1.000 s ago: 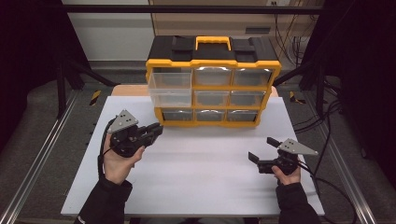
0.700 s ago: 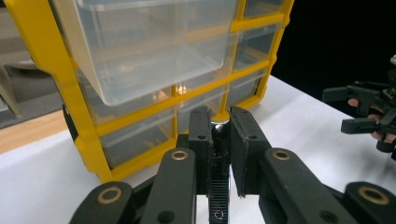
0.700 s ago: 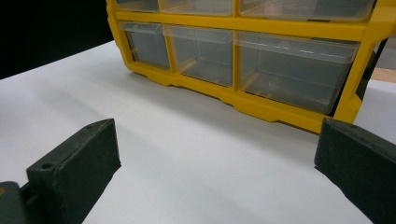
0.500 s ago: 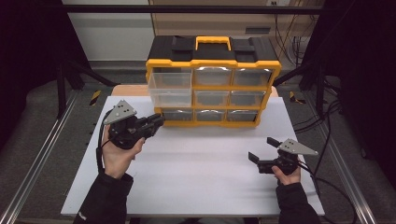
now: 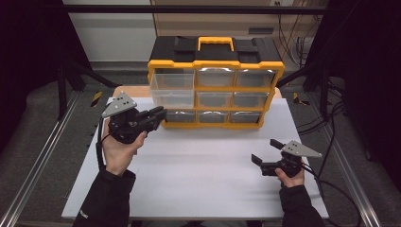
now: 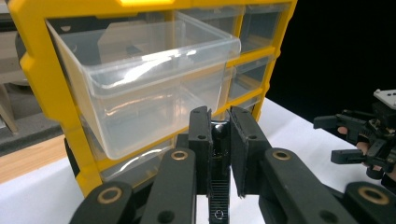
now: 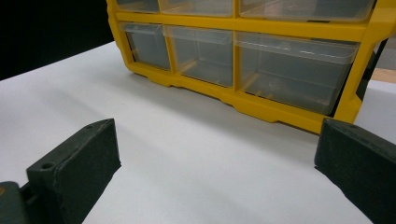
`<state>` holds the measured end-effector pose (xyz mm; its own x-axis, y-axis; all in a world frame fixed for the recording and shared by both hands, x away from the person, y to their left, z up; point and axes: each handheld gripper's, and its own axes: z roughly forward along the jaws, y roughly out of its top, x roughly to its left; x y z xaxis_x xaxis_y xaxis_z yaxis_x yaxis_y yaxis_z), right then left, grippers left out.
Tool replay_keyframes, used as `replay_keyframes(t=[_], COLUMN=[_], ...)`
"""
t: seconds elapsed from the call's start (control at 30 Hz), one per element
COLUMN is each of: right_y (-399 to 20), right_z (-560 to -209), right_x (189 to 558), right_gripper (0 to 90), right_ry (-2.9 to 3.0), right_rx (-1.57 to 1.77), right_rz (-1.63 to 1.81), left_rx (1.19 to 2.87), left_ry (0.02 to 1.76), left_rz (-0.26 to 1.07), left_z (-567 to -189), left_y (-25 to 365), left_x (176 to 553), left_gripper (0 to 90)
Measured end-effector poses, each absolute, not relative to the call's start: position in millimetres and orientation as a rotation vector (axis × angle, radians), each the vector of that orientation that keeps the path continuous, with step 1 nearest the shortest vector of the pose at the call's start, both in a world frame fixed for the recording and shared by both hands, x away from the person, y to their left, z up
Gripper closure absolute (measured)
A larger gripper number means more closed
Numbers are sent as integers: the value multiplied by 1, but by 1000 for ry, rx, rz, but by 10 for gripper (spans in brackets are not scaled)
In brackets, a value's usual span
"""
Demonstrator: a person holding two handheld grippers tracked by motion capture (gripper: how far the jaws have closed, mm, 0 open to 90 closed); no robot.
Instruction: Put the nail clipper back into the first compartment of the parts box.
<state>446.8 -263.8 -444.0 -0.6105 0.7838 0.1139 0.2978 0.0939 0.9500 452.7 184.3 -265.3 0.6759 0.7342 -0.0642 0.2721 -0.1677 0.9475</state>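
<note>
A yellow and black drawer cabinet (image 5: 215,64) with clear drawers stands at the back of the white tabletop (image 5: 198,179). One clear drawer (image 5: 171,90) in its left column sticks out, and looks empty in the left gripper view (image 6: 154,79). My left gripper (image 5: 161,113) hangs above the table just left of the cabinet, its tips close to the lower left corner. Its jaws (image 6: 219,114) are shut with no object between them. My right gripper (image 5: 265,150) rests low at the front right, open and empty (image 7: 217,140), facing the cabinet's bottom row (image 7: 243,60).
Metal rails run along both table sides (image 5: 42,156). Cables lie on the floor at the right (image 5: 331,118). A strip of wooden surface (image 5: 135,90) shows behind the white top at the left of the cabinet.
My left gripper has risen and drawn a little nearer to the cabinet's left side, jaws still shut. The right gripper has stayed where it was.
</note>
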Motion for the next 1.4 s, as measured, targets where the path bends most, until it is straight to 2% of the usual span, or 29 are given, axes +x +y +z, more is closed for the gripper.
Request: replay_keyframes(t=[1.4], right_y=[-264], right_z=[-444], right_x=[447], right_gripper=[3], right_ry=[1951], right_rx=[1059], right_rz=[1537], left_rx=[1721], left_ry=[846], left_rz=[586], left_z=[-205], left_y=[172], left_x=[486], left_gripper=[786])
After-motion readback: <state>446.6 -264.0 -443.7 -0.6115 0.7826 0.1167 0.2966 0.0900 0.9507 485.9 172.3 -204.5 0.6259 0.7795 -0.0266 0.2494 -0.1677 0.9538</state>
